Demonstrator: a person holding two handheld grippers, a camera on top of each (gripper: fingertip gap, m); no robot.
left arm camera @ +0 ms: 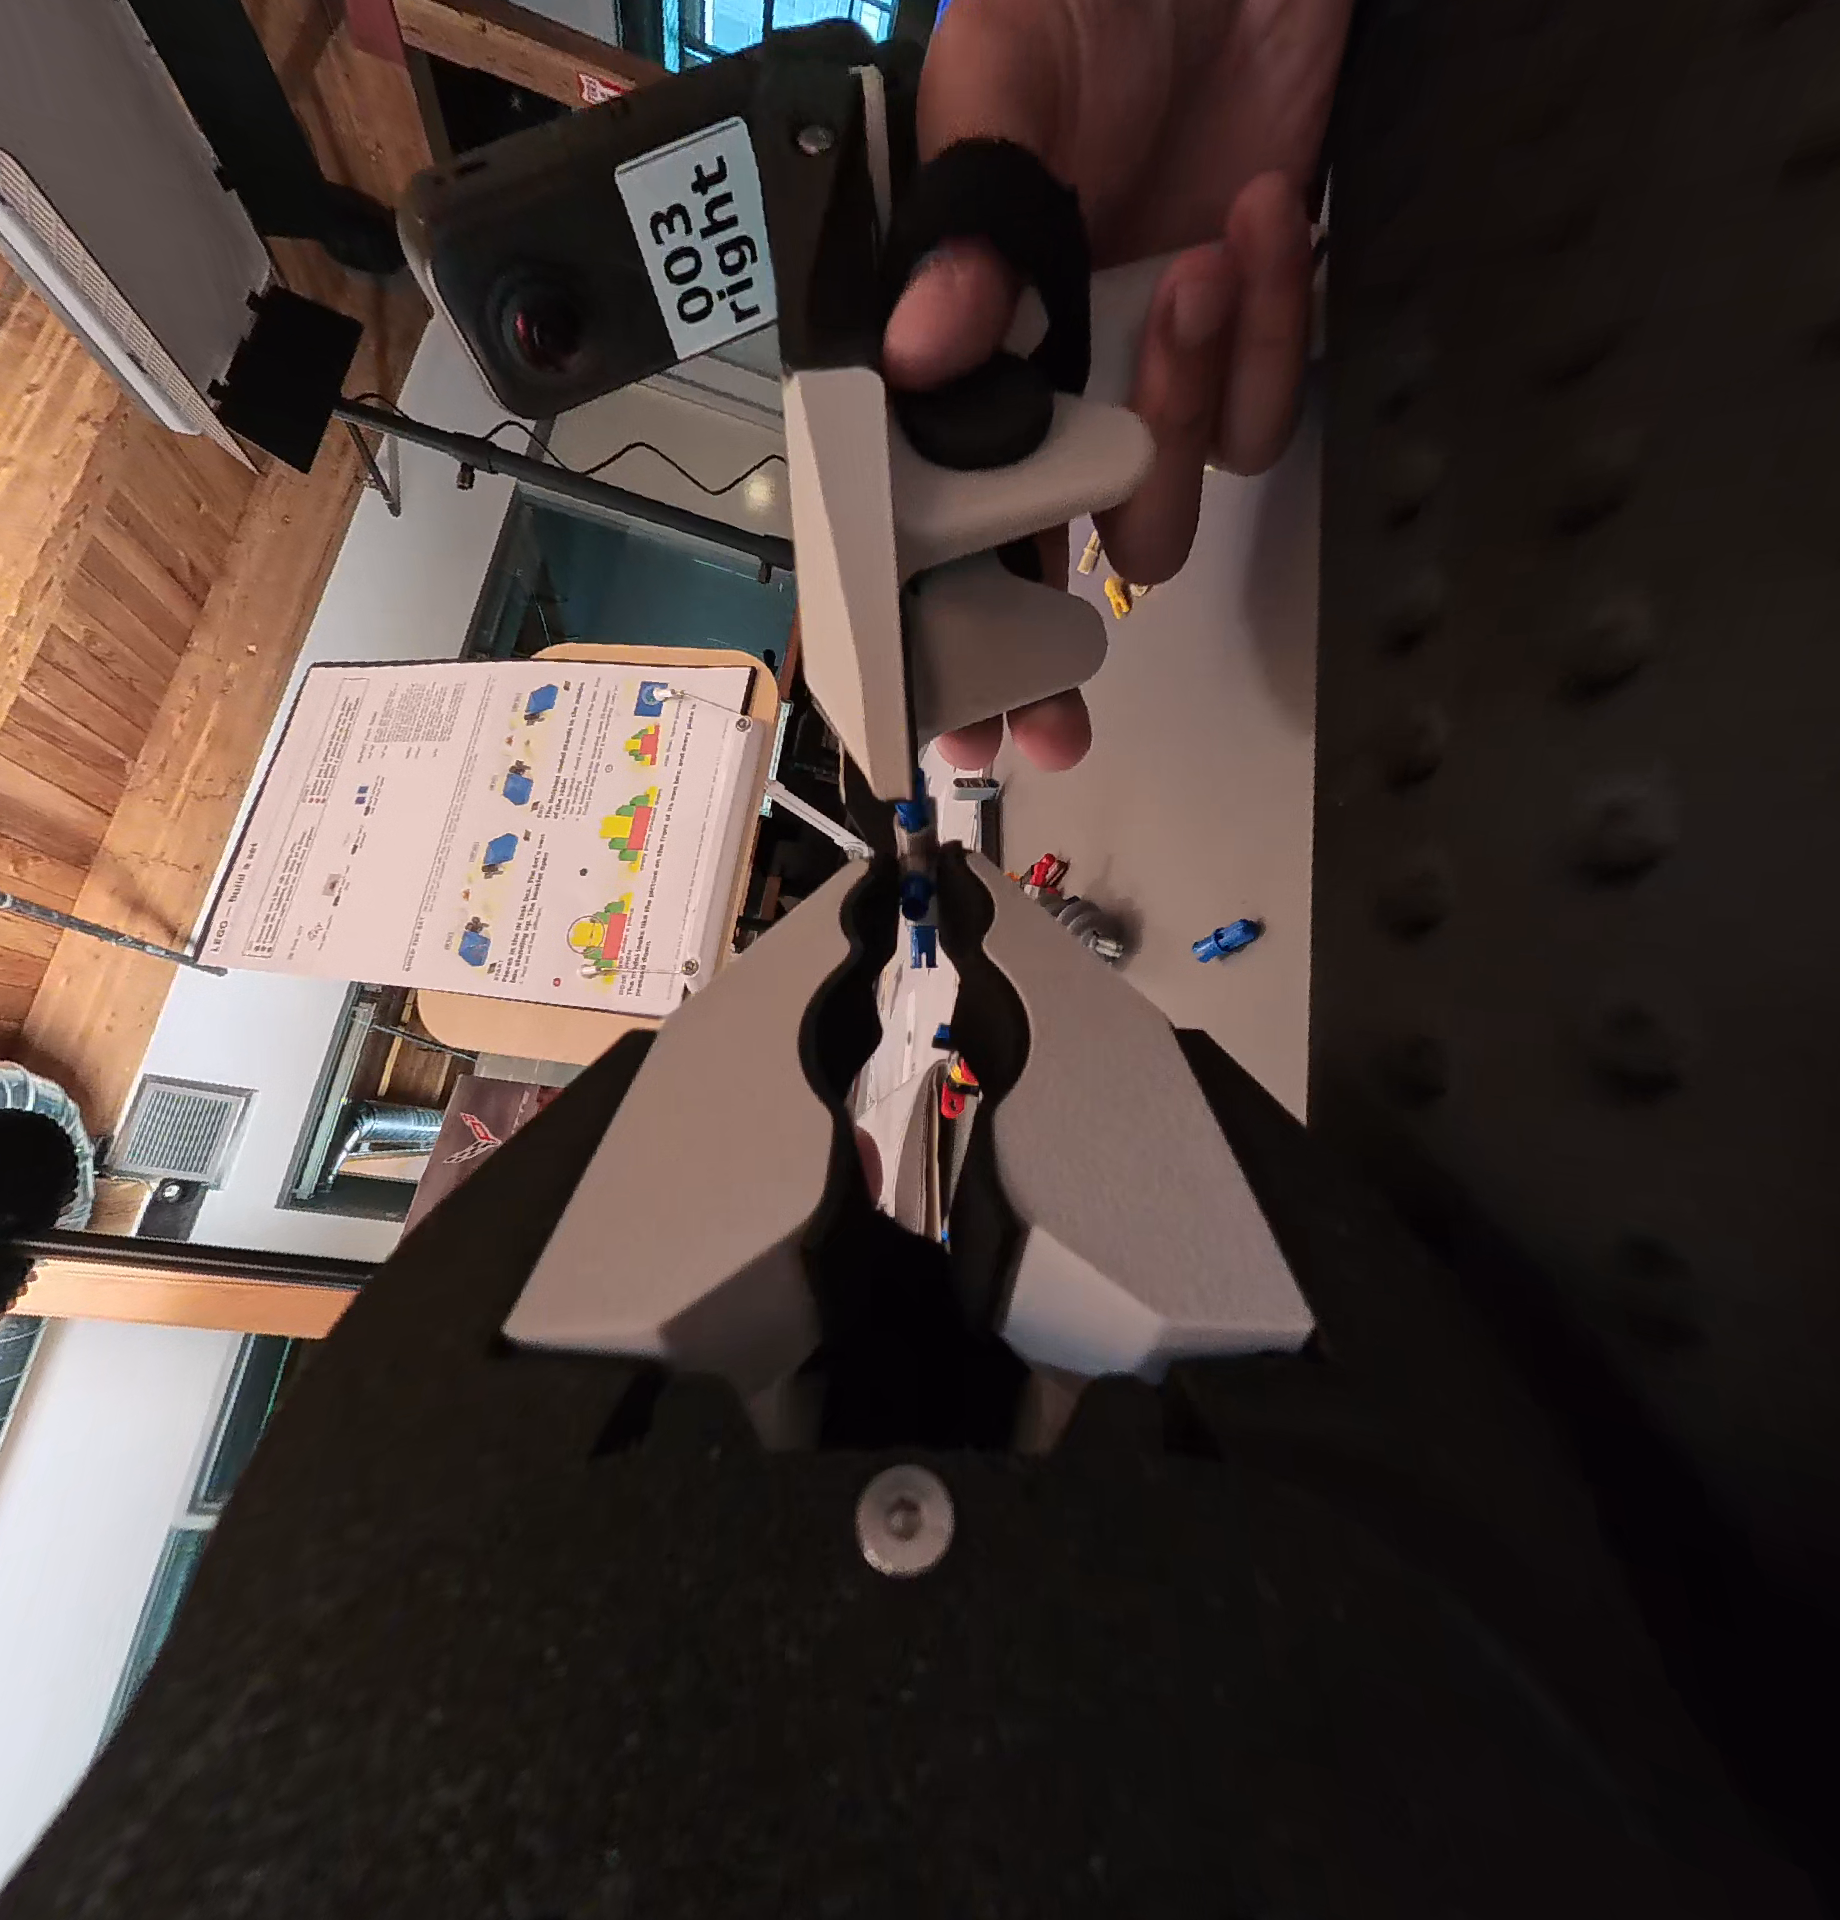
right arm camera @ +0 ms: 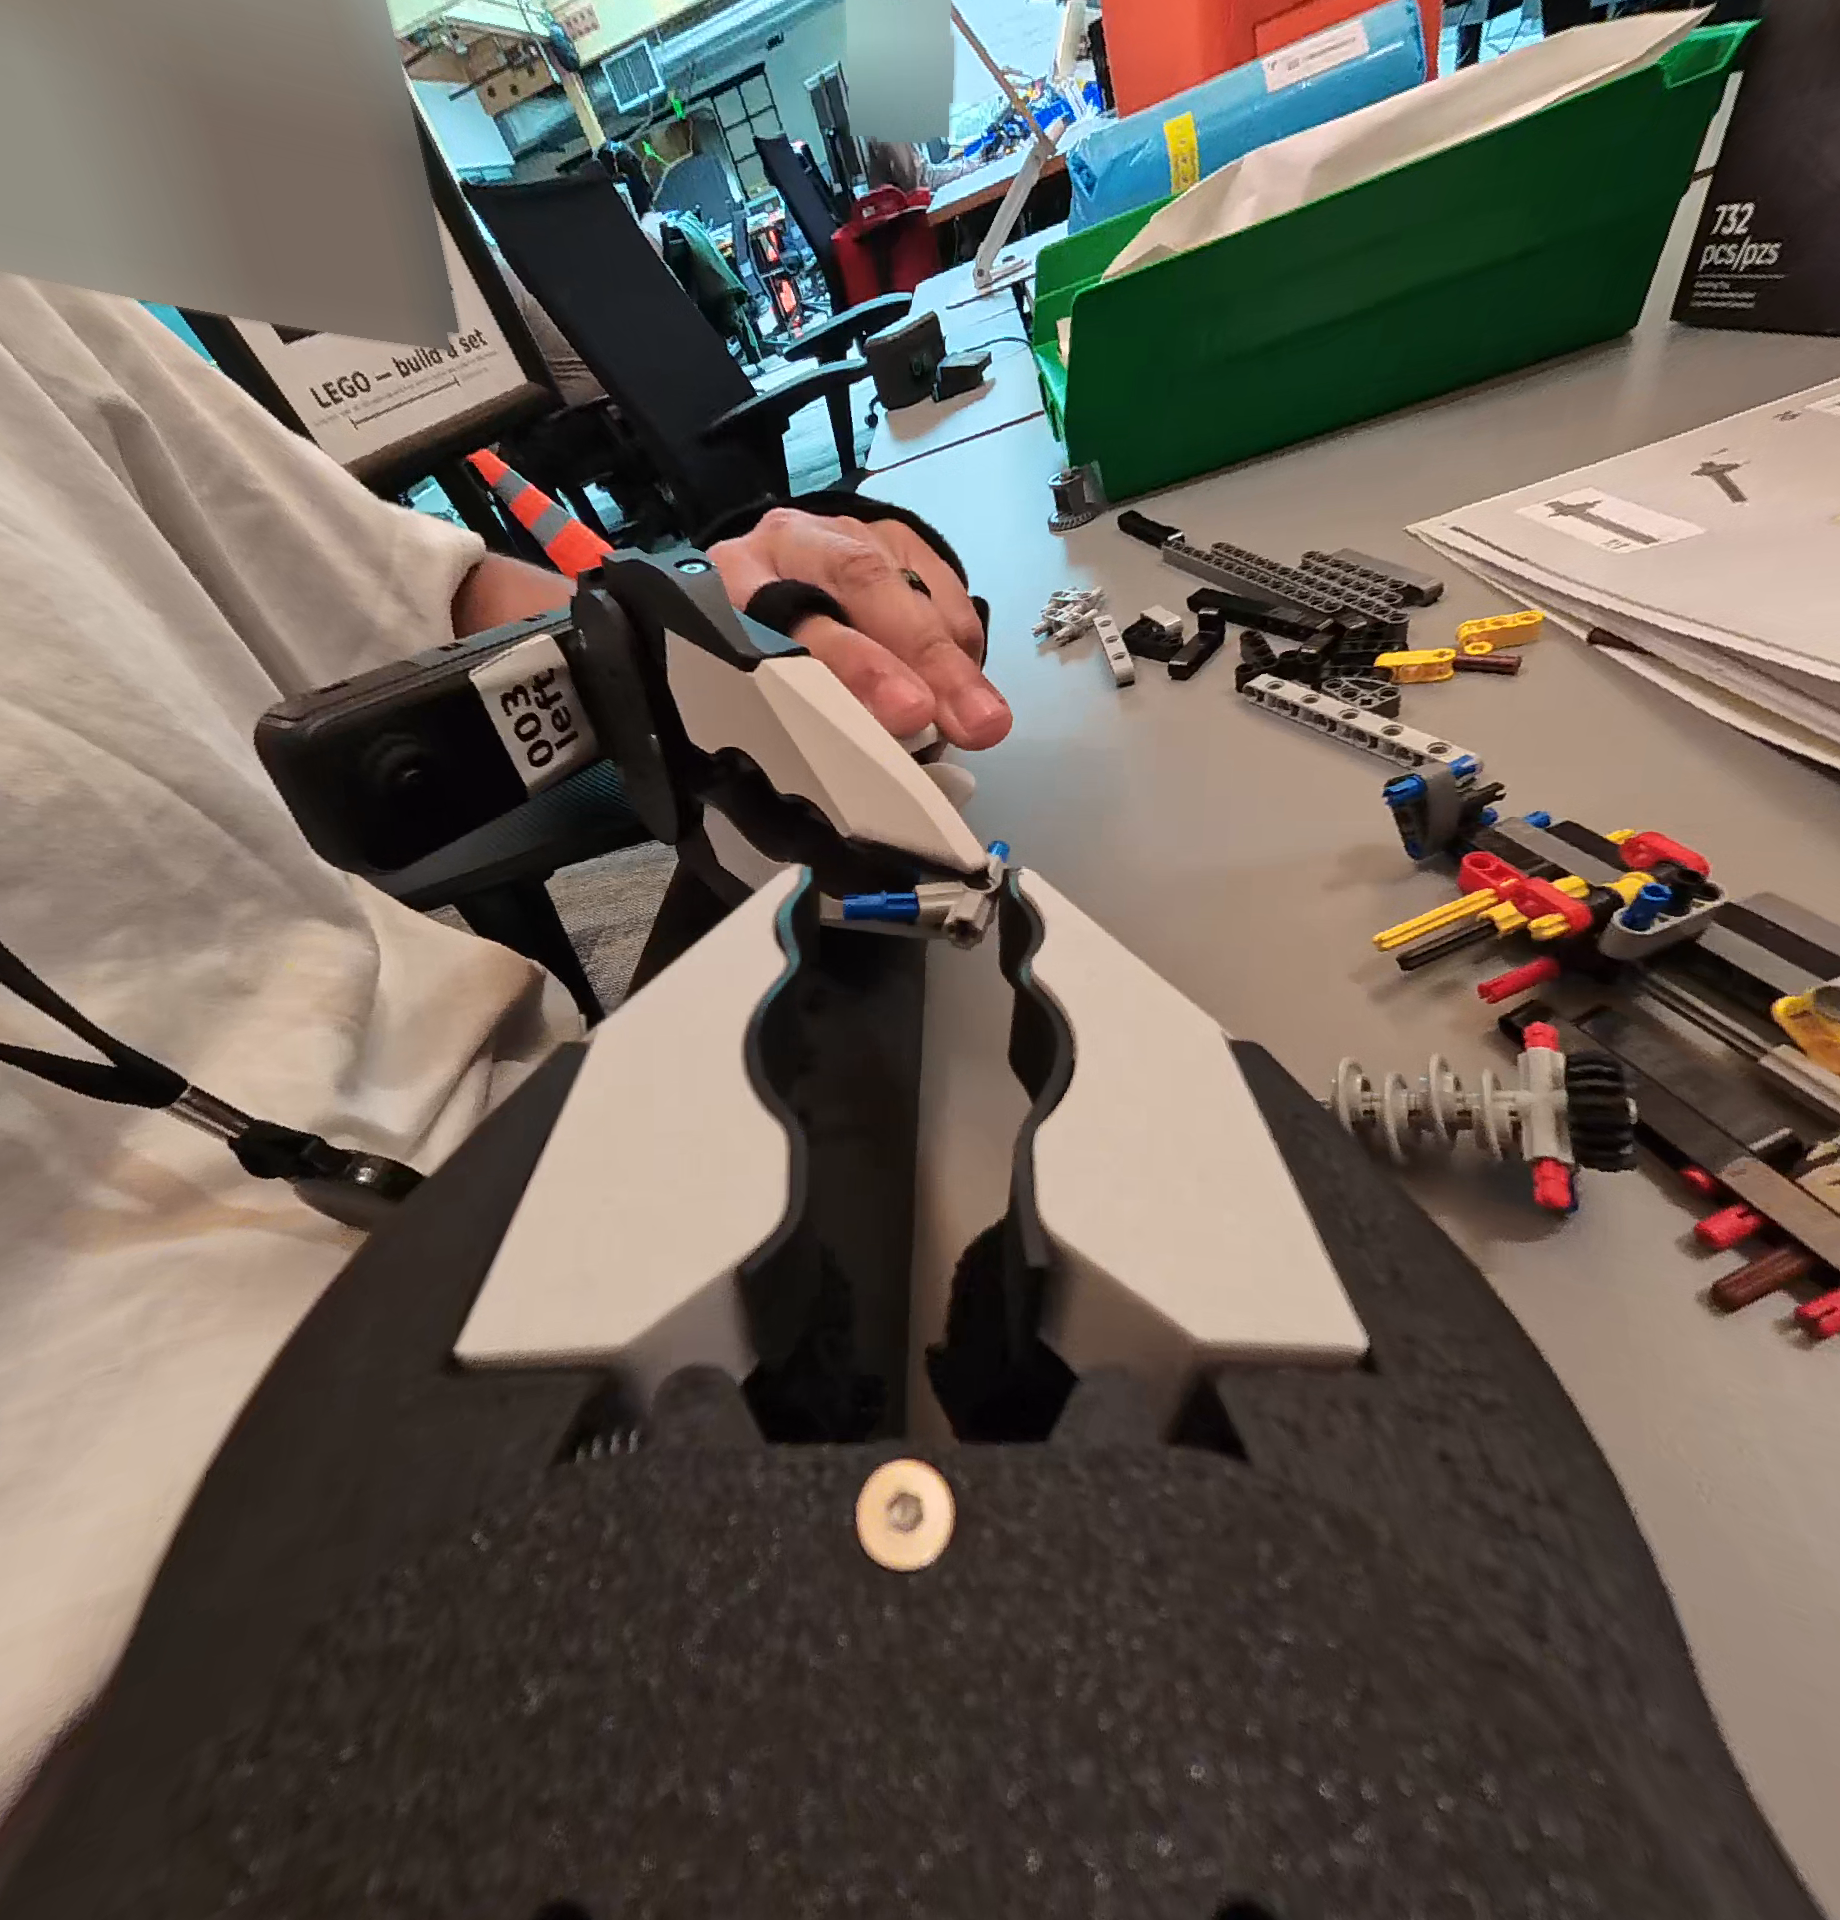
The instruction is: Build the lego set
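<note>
Two claws meet over one small grey connector piece with blue pins [right arm camera: 921, 906], held in the air above the pale grey counter [right arm camera: 1186, 831]. My right claw [right arm camera: 900, 896] is pinched on one end of that piece, its white fingers [right arm camera: 1124, 1122] nearly together at the tips. My left claw [left arm camera: 908, 868] is closed on the same piece from the other side; in the right wrist view it comes in from the left, tips touching the grey part beside a blue pin.

Just beyond, on the counter, lies a long black, red and yellow partly built assembly [right arm camera: 1622, 935], with a grey ribbed shaft carrying a black gear [right arm camera: 1498, 1122] beside it. Farther back sits a loose heap of black and grey beams [right arm camera: 1300, 623], then an open white instruction booklet [right arm camera: 1674, 561] and a green plastic bin [right arm camera: 1363, 301]. In the left wrist view, a printed sheet on a board [left arm camera: 500, 831] stands behind the claws, and a single blue pin [left arm camera: 1225, 940] lies apart on the counter.
</note>
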